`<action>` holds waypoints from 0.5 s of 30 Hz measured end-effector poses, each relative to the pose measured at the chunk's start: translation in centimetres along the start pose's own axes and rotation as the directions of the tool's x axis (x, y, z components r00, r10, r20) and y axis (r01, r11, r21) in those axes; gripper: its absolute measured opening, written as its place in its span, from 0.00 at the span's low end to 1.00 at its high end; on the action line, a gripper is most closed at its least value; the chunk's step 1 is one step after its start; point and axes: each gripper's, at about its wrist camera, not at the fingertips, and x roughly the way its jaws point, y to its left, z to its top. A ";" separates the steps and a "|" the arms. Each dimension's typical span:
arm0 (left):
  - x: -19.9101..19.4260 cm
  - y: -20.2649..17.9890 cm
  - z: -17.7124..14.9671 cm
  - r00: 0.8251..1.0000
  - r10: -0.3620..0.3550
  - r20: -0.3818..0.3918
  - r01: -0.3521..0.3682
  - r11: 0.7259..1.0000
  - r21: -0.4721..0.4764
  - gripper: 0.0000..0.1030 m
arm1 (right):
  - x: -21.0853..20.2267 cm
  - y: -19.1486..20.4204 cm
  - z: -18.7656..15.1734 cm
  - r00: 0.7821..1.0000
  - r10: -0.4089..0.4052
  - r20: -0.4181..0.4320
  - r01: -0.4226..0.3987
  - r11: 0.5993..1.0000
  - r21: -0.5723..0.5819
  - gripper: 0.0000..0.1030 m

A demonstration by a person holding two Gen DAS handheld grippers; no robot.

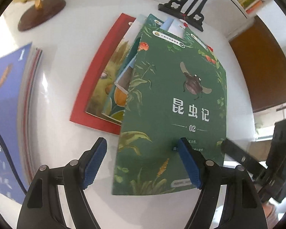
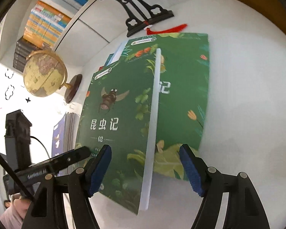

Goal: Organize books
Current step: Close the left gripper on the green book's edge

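Observation:
A green book (image 1: 171, 105) with a beetle and "02" on its cover tops a loose pile on the white table (image 1: 57, 105). Under it lie a red book (image 1: 93, 95) and a second green book (image 2: 183, 95). My left gripper (image 1: 143, 162) stands open; one pad hovers over the cover's lower part and the other over bare table. My right gripper (image 2: 145, 169) is open too. The top green book (image 2: 120, 124) shows its pale page edge between the right pads, and neither pad presses on it. A finger (image 2: 72, 156) of the left gripper reaches the book's left side.
A blue book stack (image 1: 7, 105) lies at the left. A globe (image 2: 44, 72) on a wooden base and a black ornate stand (image 2: 143, 15) with a red tassel (image 2: 165, 29) stand behind the pile. Shelves of books (image 2: 43, 26) rise beyond.

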 end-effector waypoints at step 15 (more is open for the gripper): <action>0.5 -1.1 -0.6 0.999 -0.023 -0.032 0.024 0.999 0.024 0.72 | 0.8 0.7 -0.7 0.990 0.079 -0.116 -0.086 0.995 -0.056 0.75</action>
